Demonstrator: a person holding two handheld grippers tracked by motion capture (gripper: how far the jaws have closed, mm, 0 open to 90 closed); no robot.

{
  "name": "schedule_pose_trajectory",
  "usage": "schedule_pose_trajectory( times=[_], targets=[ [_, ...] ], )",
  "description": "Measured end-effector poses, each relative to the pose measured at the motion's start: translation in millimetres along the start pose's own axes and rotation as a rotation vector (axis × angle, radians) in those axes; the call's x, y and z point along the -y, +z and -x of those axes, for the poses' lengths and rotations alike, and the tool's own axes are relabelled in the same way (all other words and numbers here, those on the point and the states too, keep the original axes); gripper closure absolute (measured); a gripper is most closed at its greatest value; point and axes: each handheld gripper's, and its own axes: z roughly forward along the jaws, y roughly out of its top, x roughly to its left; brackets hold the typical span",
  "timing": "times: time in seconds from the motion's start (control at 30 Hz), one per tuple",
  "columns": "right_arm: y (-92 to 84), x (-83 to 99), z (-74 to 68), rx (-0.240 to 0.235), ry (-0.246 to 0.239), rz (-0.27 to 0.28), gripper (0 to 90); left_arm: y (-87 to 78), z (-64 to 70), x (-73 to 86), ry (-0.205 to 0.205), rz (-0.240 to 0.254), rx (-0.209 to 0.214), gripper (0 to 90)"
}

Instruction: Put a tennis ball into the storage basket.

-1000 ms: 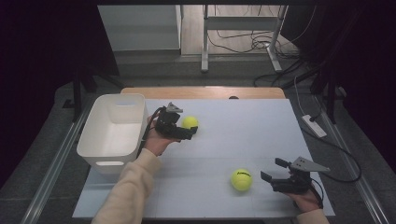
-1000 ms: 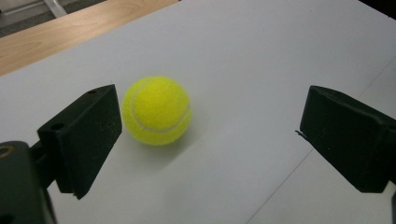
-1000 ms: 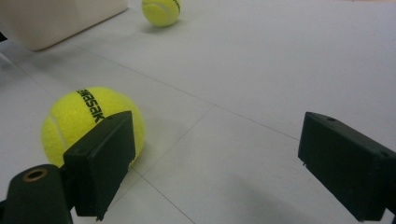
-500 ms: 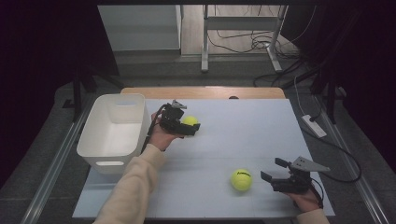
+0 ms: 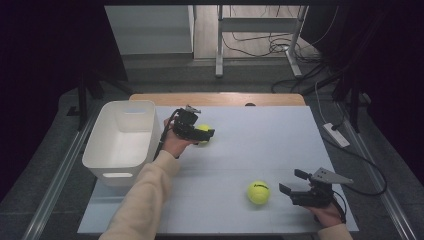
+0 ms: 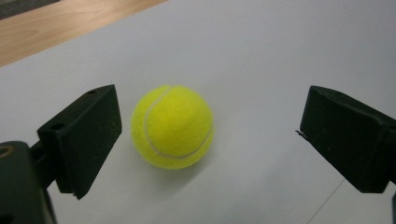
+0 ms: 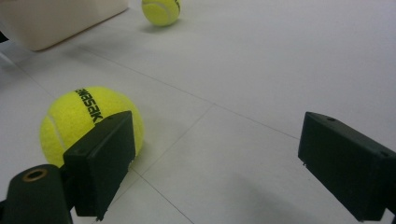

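Note:
One yellow tennis ball (image 5: 203, 131) lies on the pale table mat, right of the white bin (image 5: 116, 171). My left gripper (image 5: 202, 134) is open around it. In the left gripper view this ball (image 6: 173, 126) rests on the mat between the jaws of the left gripper (image 6: 212, 121), close to the left one and touching neither. A second tennis ball (image 5: 258, 192) lies near the front edge. My right gripper (image 5: 292, 182) is open just to its right and points at it. In the right gripper view that ball (image 7: 77, 122) sits partly behind the left jaw of the right gripper (image 7: 219, 140).
The bin stands at the table's left side, and its wall (image 7: 56, 18) shows at the top left of the right gripper view, with the far ball (image 7: 161, 10) beside it. A wooden strip (image 5: 215, 98) borders the mat's far edge. Cables and table legs are on the floor beyond.
My left gripper has slid to the right so that its open jaws now straddle the far ball. The right gripper and the near ball have stayed put.

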Motion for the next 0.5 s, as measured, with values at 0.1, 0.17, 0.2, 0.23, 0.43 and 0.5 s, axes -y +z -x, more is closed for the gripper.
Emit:
schedule_pose_trajectory(
  times=[0.1, 0.17, 0.2, 0.23, 0.43, 0.5],
  targets=[
    [-0.2, 0.1, 0.5, 0.001, 0.004, 0.000, 11.1, 5.6, -2.3, 0.4, -0.011, -0.013, 0.002, 6.3],
    [-0.4, 0.1, 0.7, 0.001, 0.005, 0.001, 11.1, 9.4, -4.5, 0.5, -0.015, -0.017, -0.008, 6.3],
    [-0.4, 0.2, 0.6, 0.001, 0.004, 0.001, 11.0, 10.6, -5.5, 0.6, -0.020, -0.020, -0.009, 6.3],
    [-0.4, 0.2, 0.6, 0.001, 0.004, 0.001, 11.0, 10.6, -5.5, 0.6, -0.020, -0.020, -0.009, 6.3],
    [-0.4, 0.5, 1.2, 0.002, 0.003, -0.001, 11.0, 17.3, -10.4, 1.9, -0.031, -0.036, -0.022, 6.3],
    [-0.3, 0.6, 1.5, 0.003, 0.002, -0.001, 11.1, 18.8, -11.6, 2.3, -0.032, -0.039, -0.024, 6.3]
  ],
)
